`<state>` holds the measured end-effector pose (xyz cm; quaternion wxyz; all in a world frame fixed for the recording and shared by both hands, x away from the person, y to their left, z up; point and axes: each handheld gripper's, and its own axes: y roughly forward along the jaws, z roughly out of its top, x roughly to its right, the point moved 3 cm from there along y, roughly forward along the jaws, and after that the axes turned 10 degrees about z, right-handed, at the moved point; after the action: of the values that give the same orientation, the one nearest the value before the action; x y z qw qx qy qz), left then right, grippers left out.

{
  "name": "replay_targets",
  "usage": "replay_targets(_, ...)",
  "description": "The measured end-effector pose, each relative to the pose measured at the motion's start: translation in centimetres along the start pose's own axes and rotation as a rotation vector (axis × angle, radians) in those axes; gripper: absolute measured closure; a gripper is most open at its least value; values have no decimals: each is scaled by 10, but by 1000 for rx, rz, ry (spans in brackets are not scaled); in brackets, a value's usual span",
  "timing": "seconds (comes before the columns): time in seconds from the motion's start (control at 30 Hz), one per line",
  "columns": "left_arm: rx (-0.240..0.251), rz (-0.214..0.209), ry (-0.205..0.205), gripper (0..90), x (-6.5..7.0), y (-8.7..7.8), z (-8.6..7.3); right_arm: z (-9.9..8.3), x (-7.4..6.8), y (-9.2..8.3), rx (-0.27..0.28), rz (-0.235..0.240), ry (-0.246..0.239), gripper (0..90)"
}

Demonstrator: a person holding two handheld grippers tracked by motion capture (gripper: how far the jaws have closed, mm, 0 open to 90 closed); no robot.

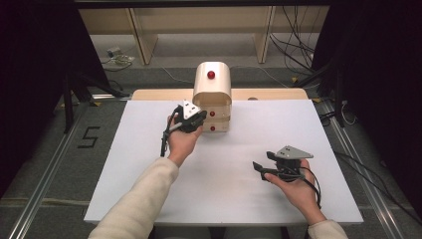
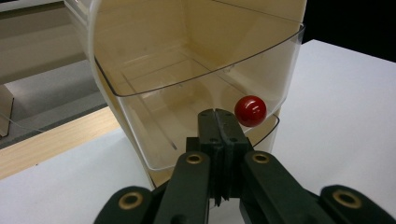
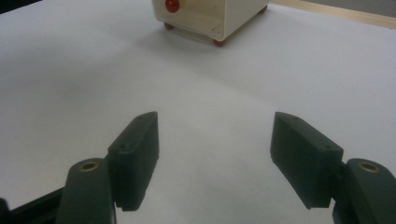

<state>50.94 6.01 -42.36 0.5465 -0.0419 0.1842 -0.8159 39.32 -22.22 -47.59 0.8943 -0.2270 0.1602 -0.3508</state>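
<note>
Resting at frame centre against the small drawer cabinet [image 1: 213, 97], the left gripper [image 1: 198, 118] is clamped tight beside a red knob [image 2: 250, 111], likely to pull; the right gripper [image 1: 262, 167] waits wide, lower right

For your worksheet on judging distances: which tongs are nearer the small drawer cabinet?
Left. The left tongs are right at the cabinet, jaws shut beside a red knob. The right tongs rest apart on the white table.

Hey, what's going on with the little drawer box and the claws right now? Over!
Left gripper shut, at the drawer box, beside a red knob. Right gripper open, over the white table. Nothing in the way.
</note>
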Motion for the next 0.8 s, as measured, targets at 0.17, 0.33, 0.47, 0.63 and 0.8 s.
replay_targets(0.17, -1, 0, -1, 895, 0, 0, 0, 0, 0, 0, 0, 0, 3, 333)
replay_targets(0.33, -10, -2, -11, 892, -2, -2, 0, 0, 0, 0, 1, 0, 2, 333)
replay_targets(0.47, -2, -9, -5, 875, -3, -6, 2, 0, 0, 0, 2, -1, 0, 333)
replay_targets(0.63, -3, -16, -2, 866, -2, -10, 2, 0, -1, -1, 1, -1, 1, 333)
replay_targets(0.8, -4, -30, 1, 841, -3, -14, 2, 0, -1, -1, 3, -2, -1, 333)
